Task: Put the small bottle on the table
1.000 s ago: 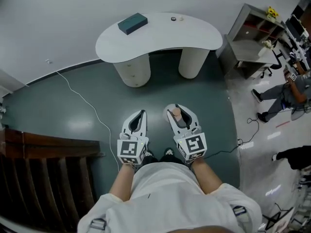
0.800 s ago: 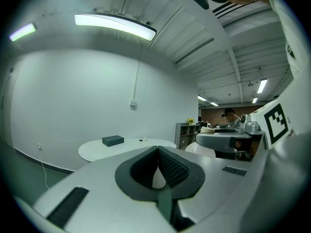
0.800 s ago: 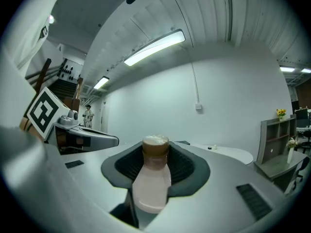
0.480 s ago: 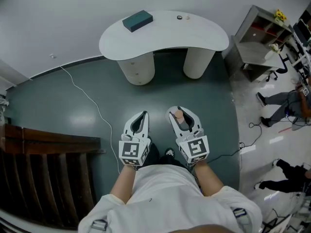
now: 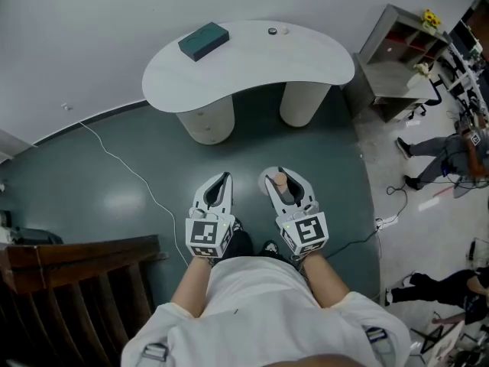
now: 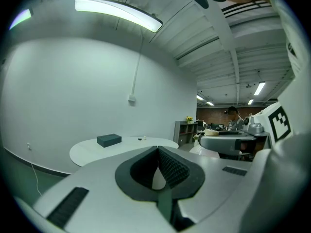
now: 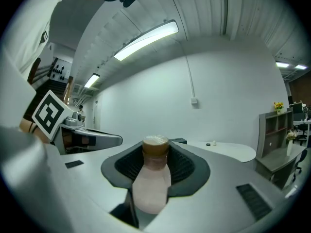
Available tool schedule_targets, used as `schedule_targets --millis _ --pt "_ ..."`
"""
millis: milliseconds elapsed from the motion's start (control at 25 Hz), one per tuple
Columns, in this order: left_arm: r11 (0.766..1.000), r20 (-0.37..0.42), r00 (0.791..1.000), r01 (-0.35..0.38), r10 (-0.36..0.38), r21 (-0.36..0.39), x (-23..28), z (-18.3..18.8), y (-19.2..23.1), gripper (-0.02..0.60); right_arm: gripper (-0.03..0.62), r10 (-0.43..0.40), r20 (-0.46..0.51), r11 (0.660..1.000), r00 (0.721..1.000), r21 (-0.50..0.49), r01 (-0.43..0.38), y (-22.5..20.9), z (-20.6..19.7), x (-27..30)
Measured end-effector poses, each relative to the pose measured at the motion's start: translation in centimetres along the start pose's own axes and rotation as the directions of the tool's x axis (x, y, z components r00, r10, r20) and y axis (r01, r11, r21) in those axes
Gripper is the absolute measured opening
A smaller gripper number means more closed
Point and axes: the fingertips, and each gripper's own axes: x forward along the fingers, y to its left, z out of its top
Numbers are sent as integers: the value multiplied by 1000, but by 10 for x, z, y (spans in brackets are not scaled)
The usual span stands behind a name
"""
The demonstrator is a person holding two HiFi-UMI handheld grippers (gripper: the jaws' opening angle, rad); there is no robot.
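My right gripper (image 5: 283, 183) is shut on a small pale pink bottle (image 7: 151, 178) with a brown cap, which lies between the jaws with its cap pointing forward; the bottle (image 5: 280, 181) also shows in the head view. My left gripper (image 5: 220, 186) is shut with nothing between its pads (image 6: 167, 166). Both are held side by side at waist height over the dark green floor. The white kidney-shaped table (image 5: 252, 60) stands ahead, well beyond both grippers, and shows as the table (image 6: 121, 147) in the left gripper view.
A dark teal box (image 5: 203, 39) lies on the table's left part, and two small objects (image 5: 276, 30) sit near its far edge. A grey shelf unit (image 5: 397, 60) stands at the right, a wooden chair (image 5: 69, 297) at the lower left. A white cable (image 5: 130, 170) runs across the floor.
The view has shifted slightly, with the table sliding a little left in the picture. Both grippers keep their places and the bottle stays in the right one.
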Motion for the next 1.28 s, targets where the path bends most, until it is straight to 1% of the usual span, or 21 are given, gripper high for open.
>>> schedule_targets --millis 160,240,360,640,760,920,1200,1280 --pt "999 10 999 51 -51 17 26 13 33 18 135 -54 10 999 999 10 54 -6 9 37" --pt "998 11 998 63 -63 20 36 16 50 18 135 -62 23 998 998 13 62 -7 13 55" --pt "998 5 998 65 -65 9 49 17 67 18 135 -67 25 998 997 21 67 -10 17 75" --pt "998 -21 998 60 -60 -21 85 16 84 20 135 -70 6 997 998 31 70 -35 23 113" --pt "999 -29 999 45 -46 -23 111 18 91 18 135 -48 2 998 999 30 48 -54 23 133" --pt "1000 -40 999 8 -9 -30 154 21 104 18 135 -6 -7 1000 1000 18 6 -85 23 166" --pt "997 -49 997 -62 59 -49 236 37 127 18 135 90 -10 996 996 -16 -90 -140 39 226" --pt "995 -50 996 -81 78 -50 257 41 131 18 135 107 -11 994 994 -15 -107 -156 40 240"
